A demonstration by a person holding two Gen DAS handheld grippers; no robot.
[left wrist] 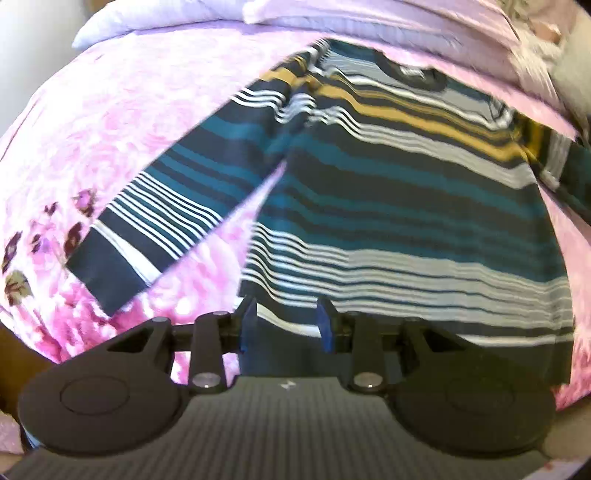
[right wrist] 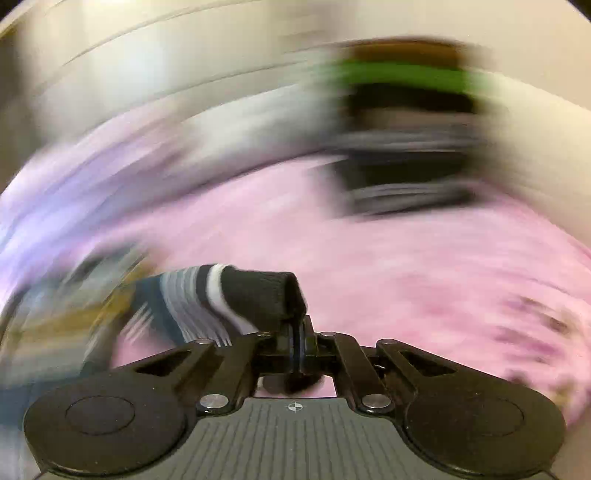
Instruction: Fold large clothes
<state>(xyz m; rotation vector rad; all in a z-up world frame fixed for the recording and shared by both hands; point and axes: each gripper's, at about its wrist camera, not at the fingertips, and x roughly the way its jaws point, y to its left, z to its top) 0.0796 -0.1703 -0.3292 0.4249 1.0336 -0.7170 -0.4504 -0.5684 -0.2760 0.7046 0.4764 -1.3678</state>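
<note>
A striped sweater (left wrist: pixel 406 206) in teal, dark, white and mustard lies spread flat on a pink floral bedspread (left wrist: pixel 110 110). One sleeve (left wrist: pixel 166 214) stretches toward the lower left. My left gripper (left wrist: pixel 286 323) hovers over the dark bottom hem near its left corner. Its blue pads stand apart, and the cloth lies behind them without being pinched. In the right wrist view, my right gripper (right wrist: pixel 297 332) is shut on the dark cuff (right wrist: pixel 258 295) of the other sleeve. That striped sleeve trails off to the left, and the view is heavily motion-blurred.
Pale pillows (left wrist: pixel 155 18) lie at the head of the bed beyond the sweater's collar. A blurred dark object with a green band (right wrist: pixel 406 129) stands past the bed in the right wrist view, in front of a light wall.
</note>
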